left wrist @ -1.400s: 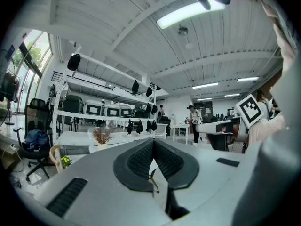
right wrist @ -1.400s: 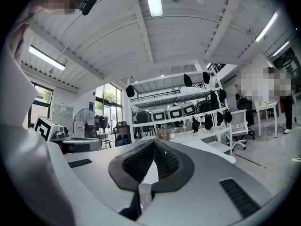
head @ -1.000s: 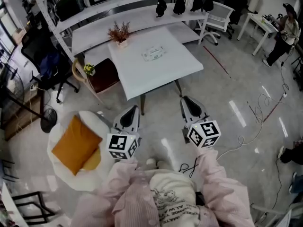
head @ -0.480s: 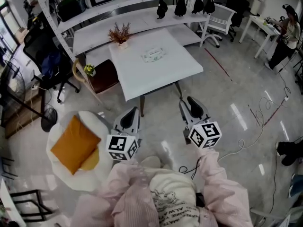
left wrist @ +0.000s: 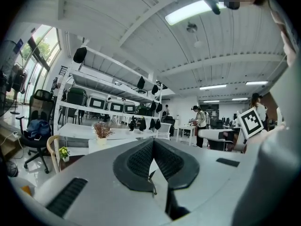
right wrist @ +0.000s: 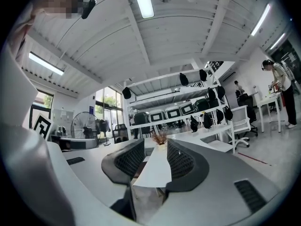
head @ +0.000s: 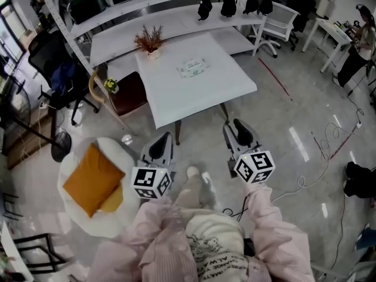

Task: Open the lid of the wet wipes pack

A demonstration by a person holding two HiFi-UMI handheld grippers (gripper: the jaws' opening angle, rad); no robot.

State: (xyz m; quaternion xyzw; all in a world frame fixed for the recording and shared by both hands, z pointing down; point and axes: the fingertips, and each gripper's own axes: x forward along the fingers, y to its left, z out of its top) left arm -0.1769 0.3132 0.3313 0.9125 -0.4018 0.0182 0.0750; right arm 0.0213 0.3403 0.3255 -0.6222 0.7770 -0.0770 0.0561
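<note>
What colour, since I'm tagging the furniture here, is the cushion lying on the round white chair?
Orange: the cushion shows best in the head view.

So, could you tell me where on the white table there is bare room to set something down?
The near half of the table, between the wet wipes pack and the near edge, is bare, as is the right side beside the pack. Only the far left corner is taken, by the potted plant.

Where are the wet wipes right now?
In the head view, the wet wipes pack lies flat near the middle of the white table, to the right of the potted plant at its far left corner.
</note>
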